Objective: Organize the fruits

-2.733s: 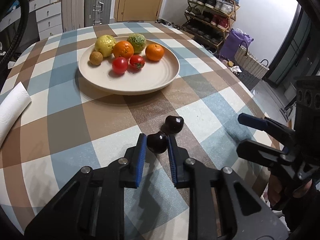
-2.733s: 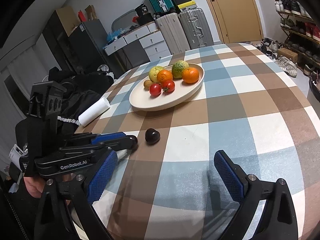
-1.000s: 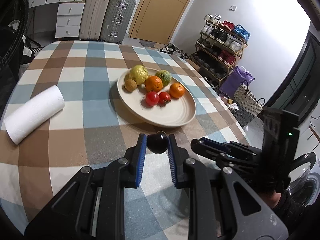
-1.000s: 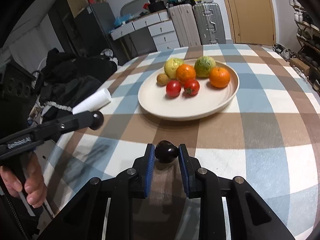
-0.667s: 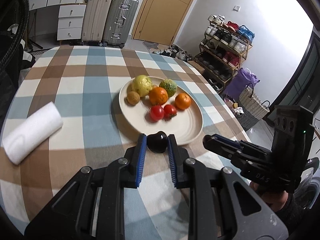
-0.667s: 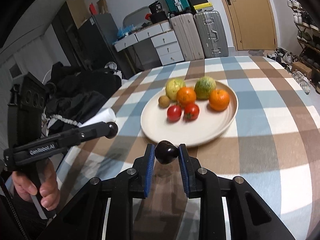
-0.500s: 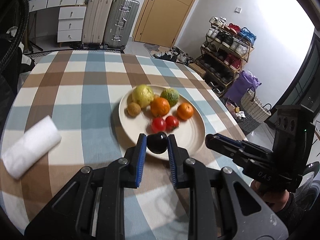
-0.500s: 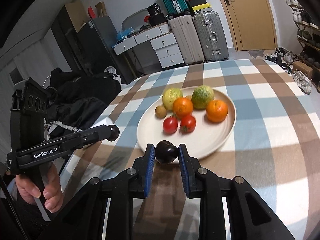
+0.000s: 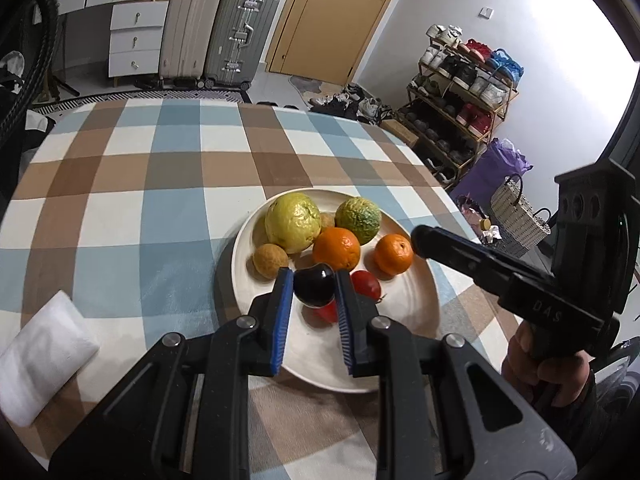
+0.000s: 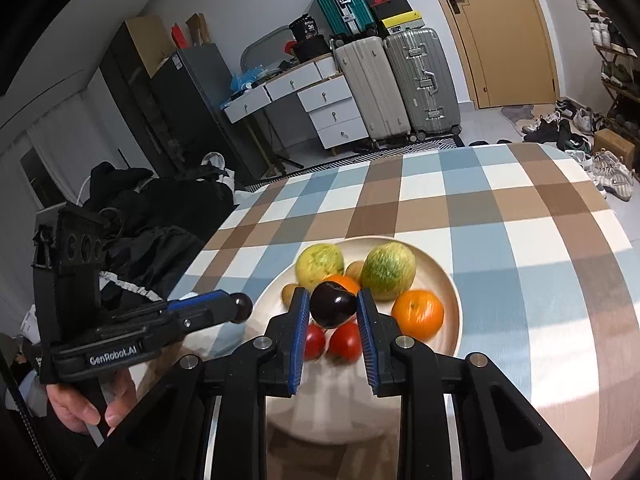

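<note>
My left gripper is shut on a dark purple fruit and holds it above the near part of the cream plate. My right gripper is shut on a second dark purple fruit, also above the plate. On the plate lie a yellow-green fruit, a green fruit, two oranges, a small brown fruit and two tomatoes. The left gripper also shows in the right wrist view, and the right gripper in the left wrist view.
The plate sits on a round table with a checked cloth. A white paper roll lies at the table's left edge. Suitcases, drawers and a shoe rack stand beyond the table.
Both grippers, each with its dark fruit, have moved forward from the table's near side to above the plate. The plate now looks larger and nearer in both views.
</note>
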